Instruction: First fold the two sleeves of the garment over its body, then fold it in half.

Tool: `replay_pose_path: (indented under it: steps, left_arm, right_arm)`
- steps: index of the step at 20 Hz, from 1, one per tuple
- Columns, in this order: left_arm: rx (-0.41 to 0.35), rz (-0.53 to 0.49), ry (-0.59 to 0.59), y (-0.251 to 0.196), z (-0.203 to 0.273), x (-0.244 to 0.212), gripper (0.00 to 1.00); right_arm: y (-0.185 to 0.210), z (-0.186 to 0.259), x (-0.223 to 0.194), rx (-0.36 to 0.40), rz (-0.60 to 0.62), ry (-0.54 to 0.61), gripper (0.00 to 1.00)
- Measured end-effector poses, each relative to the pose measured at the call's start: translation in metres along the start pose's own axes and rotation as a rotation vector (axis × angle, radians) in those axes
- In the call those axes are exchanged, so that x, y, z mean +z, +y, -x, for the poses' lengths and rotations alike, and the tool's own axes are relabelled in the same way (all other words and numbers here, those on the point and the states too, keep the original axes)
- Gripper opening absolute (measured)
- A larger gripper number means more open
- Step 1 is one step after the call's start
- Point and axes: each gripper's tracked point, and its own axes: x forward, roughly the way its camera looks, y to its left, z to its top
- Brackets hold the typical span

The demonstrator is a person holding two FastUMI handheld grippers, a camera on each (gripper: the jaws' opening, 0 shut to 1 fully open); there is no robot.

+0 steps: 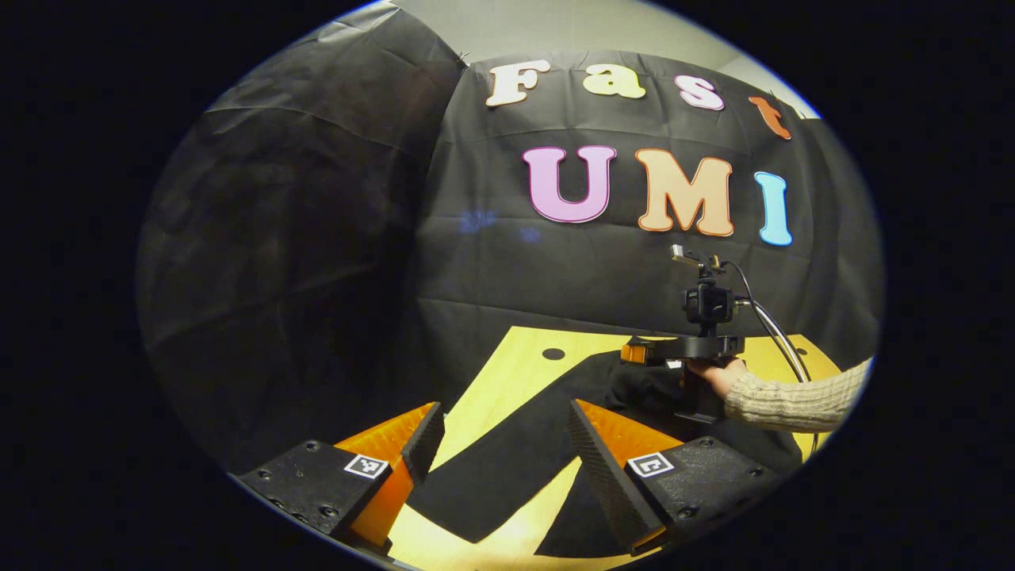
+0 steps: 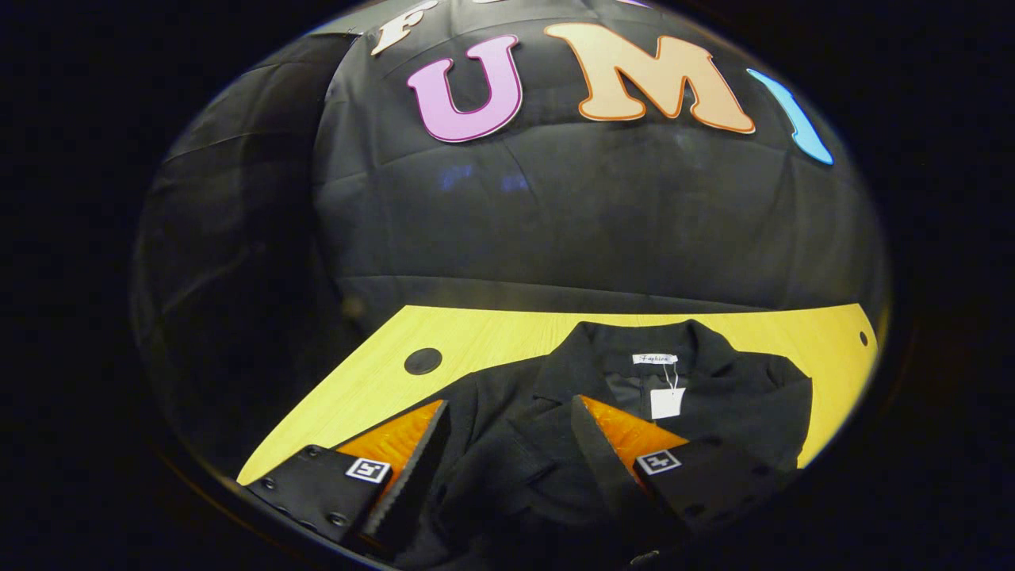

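Table (image 2: 492, 333): a pale wooden top runs up to the black cloth wall (image 2: 555, 222), with a dark round hole (image 2: 423, 361) near its far left edge.

Garment (image 2: 714, 396): a black jacket lies flat on the table, collar toward the wall, a white tag (image 2: 666, 403) hanging inside the neck; in the left gripper view one long sleeve (image 1: 507, 452) stretches out across the wood, away from the body.

Step in hand: by the look of it, the very start of the sleeve folds; the outstretched sleeve is not yet laid over the body.

Left gripper (image 1: 503, 452): fingers spread apart above the outstretched sleeve, gripping nothing.

Right gripper (image 2: 507, 444): fingers wide apart over the jacket's front, just below the collar, nothing between them; in the left gripper view it is seen farther off, carried by a hand (image 1: 714, 374) in a knitted sleeve over the jacket's body.

Next move: likely the left gripper must drop onto the sleeve's end, pinch the cloth and carry it across onto the body.

Containers: none on the table that I can see.
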Motion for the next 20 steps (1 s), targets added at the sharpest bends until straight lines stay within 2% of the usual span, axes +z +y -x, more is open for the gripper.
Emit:
replay_pose_path:
  steps: [1, 3, 5, 11, 17, 18, 20]
  left_arm:
    - [-0.001, 0.003, 0.006, 0.000, -0.002, -0.003, 0.94]
    - [0.004, 0.004, 0.021, 0.001, -0.006, -0.010, 0.94]
    - [0.016, 0.008, 0.039, 0.003, -0.011, -0.018, 0.94]
    - [0.073, 0.032, 0.094, 0.017, -0.024, -0.052, 0.94]
    - [0.107, -0.013, 0.174, 0.034, -0.030, -0.102, 0.93]
    - [0.109, -0.011, 0.193, 0.036, -0.029, -0.111, 0.93]
    - [0.116, -0.006, 0.225, 0.040, -0.028, -0.129, 0.94]
  right_arm:
    - [0.000, 0.003, 0.003, 0.001, 0.007, -0.011, 0.98]
    - [-0.004, 0.015, 0.013, -0.006, 0.019, -0.028, 0.94]
    - [-0.006, 0.033, 0.026, -0.002, 0.035, -0.054, 0.98]
    - [-0.035, 0.115, 0.060, -0.019, 0.049, -0.177, 0.98]
    - [-0.108, 0.203, 0.050, -0.160, 0.010, -0.221, 0.98]
    - [-0.121, 0.217, 0.045, -0.187, 0.003, -0.215, 0.95]
    - [-0.145, 0.245, 0.035, -0.242, -0.018, -0.213, 0.98]
